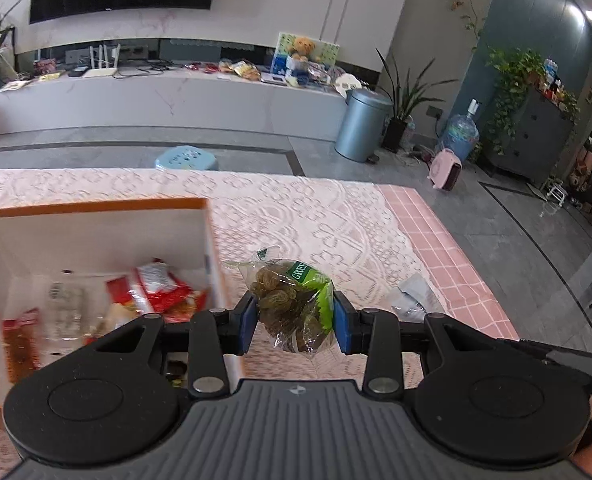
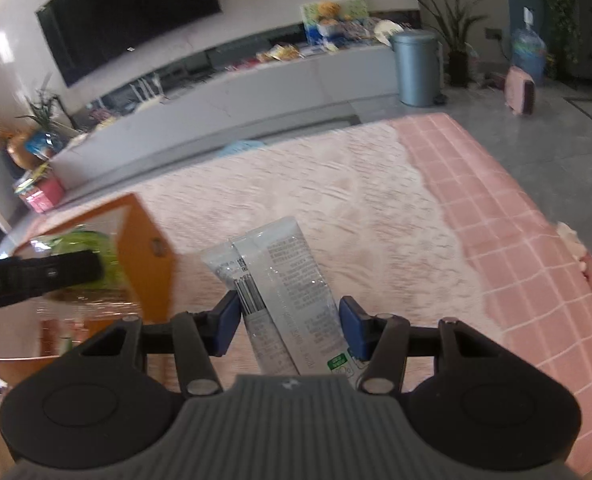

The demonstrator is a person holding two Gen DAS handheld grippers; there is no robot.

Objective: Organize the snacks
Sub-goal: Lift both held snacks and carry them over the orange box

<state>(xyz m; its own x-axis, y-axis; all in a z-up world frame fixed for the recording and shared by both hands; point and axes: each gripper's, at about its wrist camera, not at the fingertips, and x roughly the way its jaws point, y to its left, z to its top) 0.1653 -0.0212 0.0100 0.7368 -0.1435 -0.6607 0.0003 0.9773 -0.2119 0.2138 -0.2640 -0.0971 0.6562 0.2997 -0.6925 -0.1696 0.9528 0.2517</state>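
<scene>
Above the near part of the tabletop point(image 1: 335, 208), which is covered by a lace cloth over pink check, 2 handheld grippers each carry 1 snack. On the left gripper point(image 1: 296, 320), both blue pads press the sides of a clear bag of green raisins point(image 1: 292, 300), so the grip is closed on it; the bag hangs clear of the cloth, just beside the right wall of the orange-rimmed box point(image 1: 96, 208) that stands toward the tabletop's left edge. Its long axis runs roughly away from the camera, twisted neck outermost and tilted toward the box. That box already holds several red and clear packets point(image 1: 156, 288), which suggests it is the collection point and explains why the bag is held raised at rim level. On the right gripper point(image 2: 292, 324), a flat white sachet point(image 2: 280, 280) sits between the pads, gripped near 1 end; the left pad clearly touches it, the right pad appears to, though blur prevents certainty. Its long axis points forward and slightly left, free end outermost, printed back and barcode facing up. Both items appear positioned for placing into the box, judged from their proximity to it.
</scene>
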